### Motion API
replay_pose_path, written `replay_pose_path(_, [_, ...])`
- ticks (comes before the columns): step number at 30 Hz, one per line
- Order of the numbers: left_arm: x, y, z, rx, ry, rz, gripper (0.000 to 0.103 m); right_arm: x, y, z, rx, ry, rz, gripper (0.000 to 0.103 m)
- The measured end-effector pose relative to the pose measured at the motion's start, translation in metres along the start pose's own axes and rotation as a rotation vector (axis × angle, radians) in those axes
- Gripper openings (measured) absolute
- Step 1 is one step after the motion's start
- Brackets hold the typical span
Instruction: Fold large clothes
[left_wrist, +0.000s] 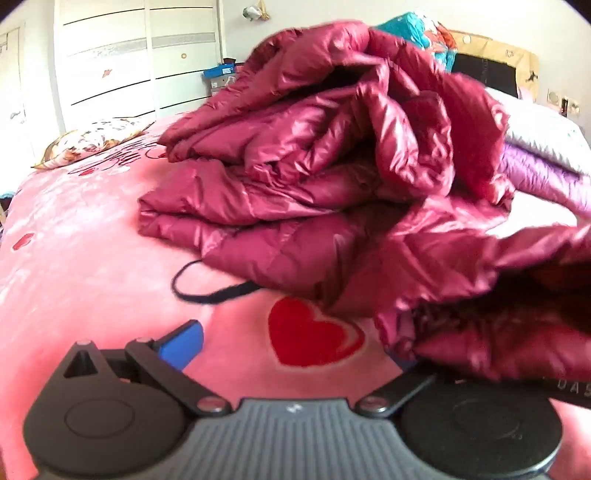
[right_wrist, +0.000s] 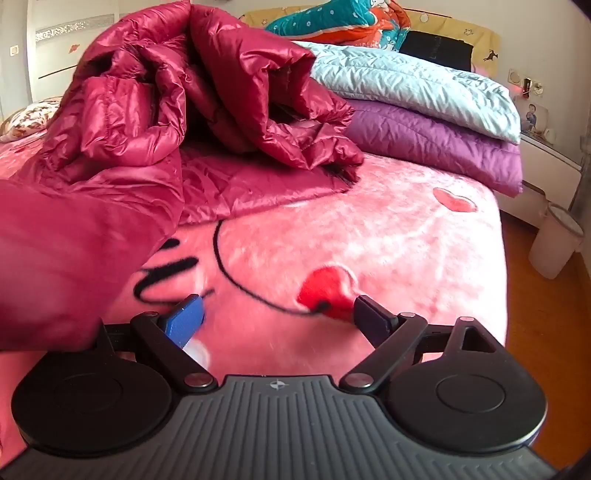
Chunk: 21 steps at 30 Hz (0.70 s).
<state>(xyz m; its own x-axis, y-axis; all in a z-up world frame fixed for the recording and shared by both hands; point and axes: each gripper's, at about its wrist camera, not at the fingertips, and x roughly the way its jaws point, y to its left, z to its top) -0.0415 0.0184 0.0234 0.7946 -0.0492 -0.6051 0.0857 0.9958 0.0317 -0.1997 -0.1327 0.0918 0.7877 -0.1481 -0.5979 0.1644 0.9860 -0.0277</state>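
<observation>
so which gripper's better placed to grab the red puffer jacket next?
Left, probably. Red jacket fabric already drapes over the left gripper and its right finger. The right gripper stands open over bare pink blanket.

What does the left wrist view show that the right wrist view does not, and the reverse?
Only the left wrist view: the blue shoebox by the wardrobe.

Only the right wrist view: the white bin on the wooden floor, and both fingers of the open right gripper.

Both: the crumpled maroon puffer jacket on the pink heart blanket, folded purple quilt, floral pillow.
</observation>
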Motion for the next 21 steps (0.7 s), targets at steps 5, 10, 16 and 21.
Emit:
replay_pose_path(5, [-0.04, 0.014, 0.013, -0.05, -0.019, -0.036, 0.102, -0.042, -0.018, -0.014, 0.024, 0.014, -0.055, 0.103])
replay_pose_path(10, [-0.087, 0.029, 0.043, -0.064, -0.061, -0.039, 0.102, -0.099, -0.027, -0.016, 0.012, -0.021, -0.084, 0.103])
replay_pose_path(16, [-0.144, 0.051, 0.077, 0.008, -0.142, -0.018, 0.102, -0.177, -0.043, -0.003, 0.07, -0.096, -0.09, 0.103])
replay_pose_path(21, [-0.183, 0.077, 0.097, 0.033, -0.223, 0.004, 0.102, -0.252, -0.053, 0.009, 0.071, -0.223, -0.114, 0.103])
